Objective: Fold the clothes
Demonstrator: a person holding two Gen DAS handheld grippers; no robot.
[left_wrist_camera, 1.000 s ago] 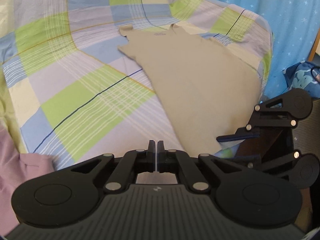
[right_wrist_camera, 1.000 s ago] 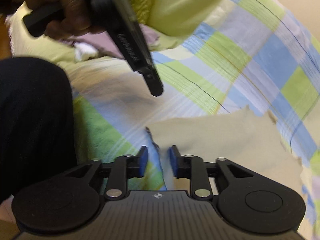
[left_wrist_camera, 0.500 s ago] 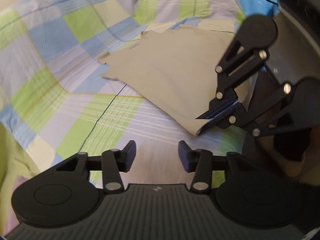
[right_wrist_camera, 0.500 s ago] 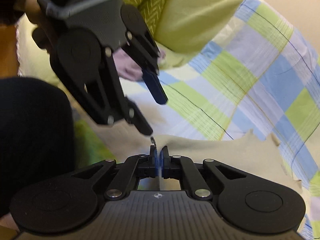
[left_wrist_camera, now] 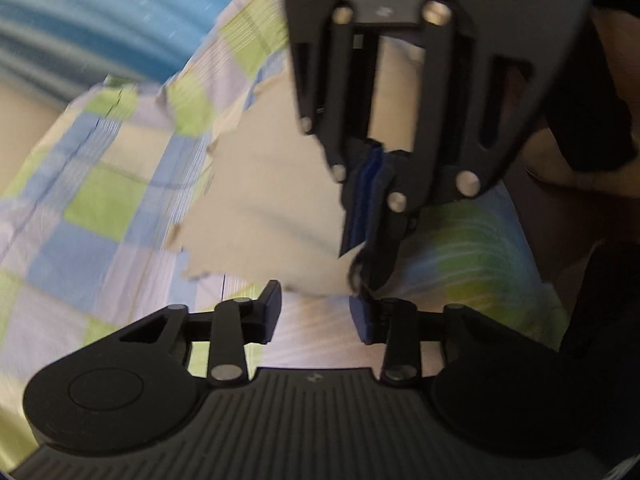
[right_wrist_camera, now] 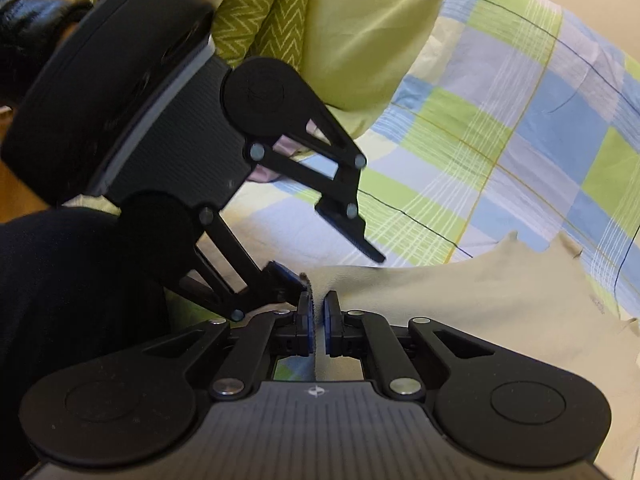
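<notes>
On checked sheet: right tool pinching beige garment; left tool agape.

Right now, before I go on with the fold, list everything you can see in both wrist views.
beige garment: one, beige, spread on the bed, its near corner pinched by the right hand-held gripper
checked bedsheet: one, blue, green and lilac checks, under the garment
plain green bedding: one, light green, heaped at the far side of the bed
zigzag cushion: one, green with pale chevrons, beside the green bedding
blue curtain: one, blue, behind the bed, blurred
dark clothing: black, the person's, at the bed's near edge
left hand-held gripper: one, black with blue pads, open, next to the garment's corner
right hand-held gripper: one, black with blue pads, shut on the garment
</notes>
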